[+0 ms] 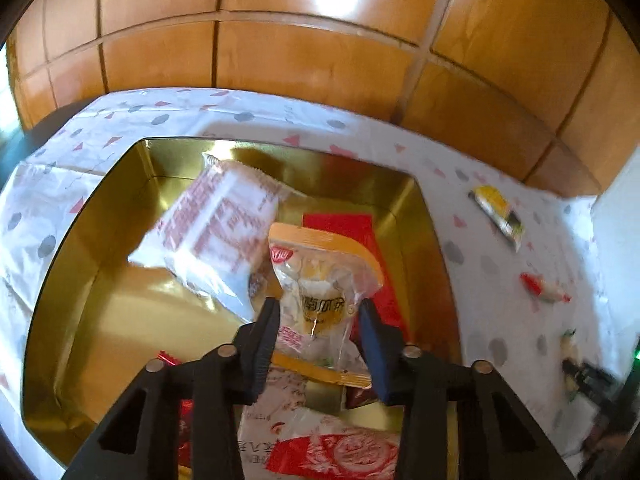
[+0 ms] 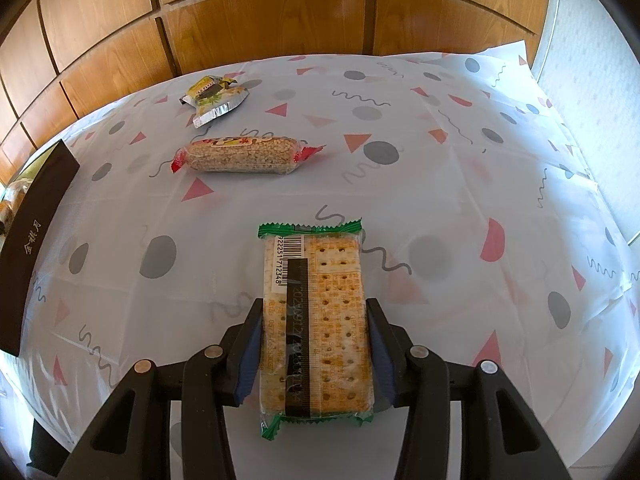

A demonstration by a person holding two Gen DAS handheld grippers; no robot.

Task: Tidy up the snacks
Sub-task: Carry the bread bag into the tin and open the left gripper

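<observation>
Cracker packet: the green-edged cracker packet (image 2: 316, 320) sits between the jaws of the right gripper (image 2: 316, 344), both pads pressing its long sides; a firm pinch.
Long axis: it runs straight ahead along the fingers, barcode end away from the camera.
Way to go: the gold-lined box, its dark outer wall (image 2: 36, 236) showing in the right wrist view, lies to the left; my guess is the packet goes that way.
Orange-topped pouch: the clear pouch (image 1: 320, 280) lies in the gold-lined box (image 1: 120, 320), between the jaws of the left gripper (image 1: 318, 320); the jaws stand slightly spread with no visible pinch.
Still out: a rice bar (image 2: 244, 154) and a yellow foil packet (image 2: 214, 96) lie ahead on the patterned tablecloth (image 2: 440, 200).
</observation>
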